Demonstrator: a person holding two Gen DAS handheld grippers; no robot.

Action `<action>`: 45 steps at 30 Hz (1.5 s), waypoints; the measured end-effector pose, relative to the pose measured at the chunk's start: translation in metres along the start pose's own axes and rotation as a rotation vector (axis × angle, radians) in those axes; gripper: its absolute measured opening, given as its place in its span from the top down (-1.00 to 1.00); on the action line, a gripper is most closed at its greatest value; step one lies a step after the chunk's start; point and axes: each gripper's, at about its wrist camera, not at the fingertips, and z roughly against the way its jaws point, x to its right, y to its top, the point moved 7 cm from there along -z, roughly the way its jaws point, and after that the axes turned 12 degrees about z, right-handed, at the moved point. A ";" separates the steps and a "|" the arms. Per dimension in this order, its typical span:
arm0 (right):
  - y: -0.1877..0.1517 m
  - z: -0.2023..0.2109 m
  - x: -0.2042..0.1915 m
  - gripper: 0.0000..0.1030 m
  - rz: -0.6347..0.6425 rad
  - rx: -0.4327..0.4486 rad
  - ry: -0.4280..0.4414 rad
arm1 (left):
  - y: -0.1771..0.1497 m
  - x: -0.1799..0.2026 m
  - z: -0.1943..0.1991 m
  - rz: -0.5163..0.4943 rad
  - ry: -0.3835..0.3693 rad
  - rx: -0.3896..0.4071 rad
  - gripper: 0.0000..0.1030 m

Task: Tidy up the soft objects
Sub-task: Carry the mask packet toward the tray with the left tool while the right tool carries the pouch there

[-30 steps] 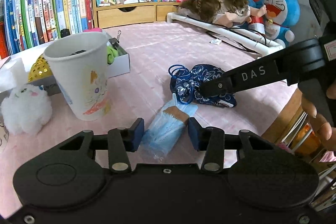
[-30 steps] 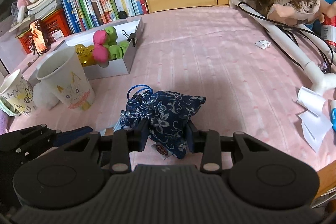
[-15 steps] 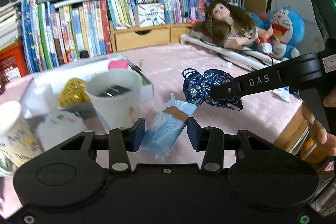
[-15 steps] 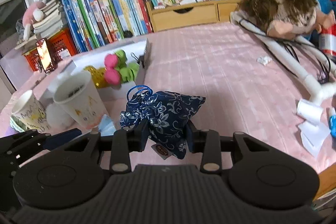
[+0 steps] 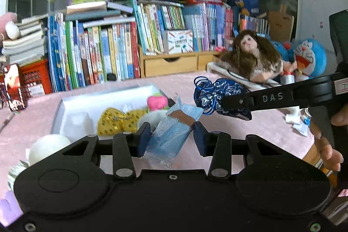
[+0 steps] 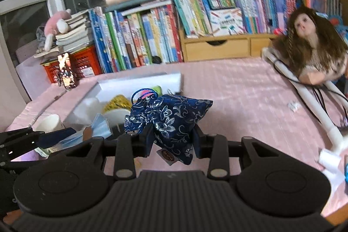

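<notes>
My left gripper (image 5: 171, 136) is shut on a light blue face mask in clear wrap (image 5: 171, 134) and holds it in the air above the pink table, near the white box (image 5: 102, 99). My right gripper (image 6: 171, 138) is shut on a dark blue flowered drawstring pouch (image 6: 169, 116) and holds it up beside the box (image 6: 139, 82); the pouch also shows in the left wrist view (image 5: 219, 95), with the right gripper (image 5: 230, 102) on it. The box holds a yellow sequined toy (image 5: 115, 121) and a pink soft toy (image 5: 157, 102).
Paper cups (image 5: 49, 145) stand at the left by the box; another cup (image 6: 116, 116) is below the pouch. A doll (image 5: 252, 60) lies on a white tube frame (image 6: 308, 97) at the right. Books and a wooden drawer unit (image 5: 171, 64) line the back.
Both grippers have risen and moved left towards the white box, each carrying its object. The cups now sit lower and partly hidden behind the grippers.
</notes>
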 end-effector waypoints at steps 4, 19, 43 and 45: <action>0.012 -0.003 -0.009 0.20 0.016 0.011 0.015 | 0.014 -0.007 0.004 -0.002 0.013 0.030 0.20; 0.045 -0.034 -0.033 0.20 0.060 -0.024 0.067 | 0.052 -0.059 -0.016 0.051 0.120 0.037 0.20; 0.084 -0.142 -0.047 0.20 0.067 -0.237 0.070 | 0.108 -0.166 -0.115 0.189 0.235 -0.163 0.21; 0.085 -0.154 -0.047 0.20 0.061 -0.262 0.071 | 0.107 -0.175 -0.127 0.211 0.239 -0.205 0.21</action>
